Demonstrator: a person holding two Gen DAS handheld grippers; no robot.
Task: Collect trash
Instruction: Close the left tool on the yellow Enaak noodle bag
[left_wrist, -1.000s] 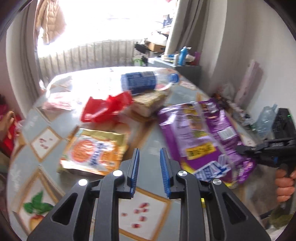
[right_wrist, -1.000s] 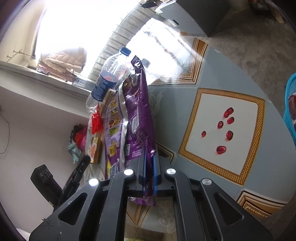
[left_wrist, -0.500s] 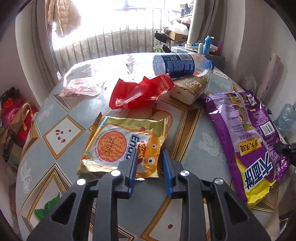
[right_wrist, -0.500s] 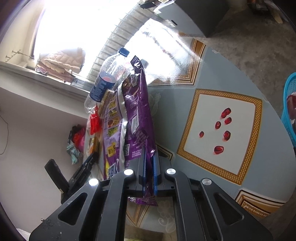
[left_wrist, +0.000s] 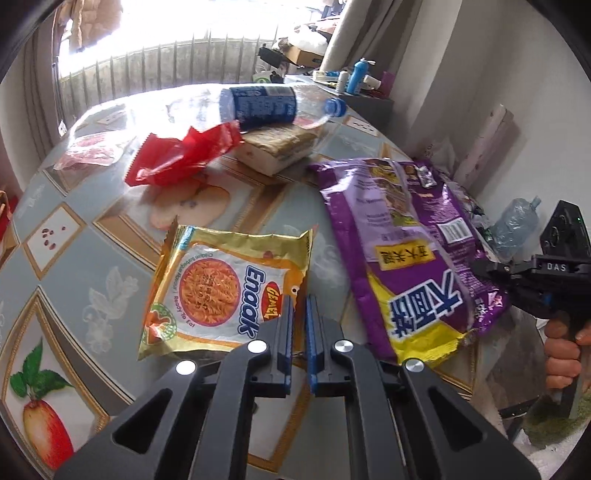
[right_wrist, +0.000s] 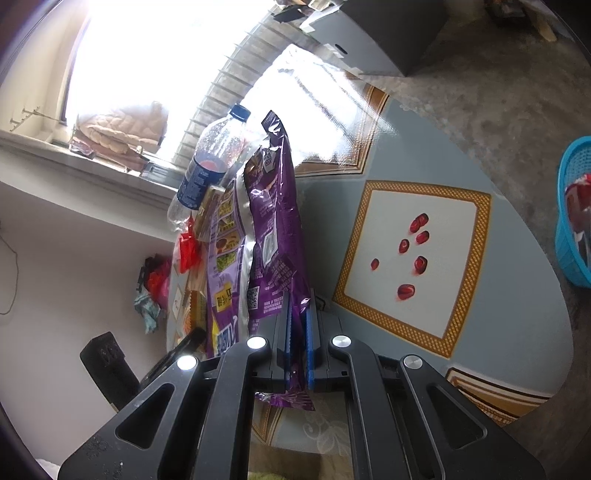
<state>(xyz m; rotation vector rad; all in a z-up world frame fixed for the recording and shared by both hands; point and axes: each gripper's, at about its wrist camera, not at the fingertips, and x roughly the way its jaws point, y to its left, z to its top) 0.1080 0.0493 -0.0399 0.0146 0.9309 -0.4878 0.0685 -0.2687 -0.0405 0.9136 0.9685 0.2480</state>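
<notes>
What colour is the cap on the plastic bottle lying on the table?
Blue. The cap of the bottle shows best in the left wrist view.

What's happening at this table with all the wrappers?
A person is clearing trash with a handheld claw in each hand. The right claw is shut on the purple snack bag. The left claw has just been closing on the corner of the yellow noodle packet. A bottle and red wrapper lie on the table.

The yellow noodle packet in the lower middle reads "Enaak", "GEMEZ" and "Ready To Eat". The black gripper at the right edge shows "DAS".
</notes>
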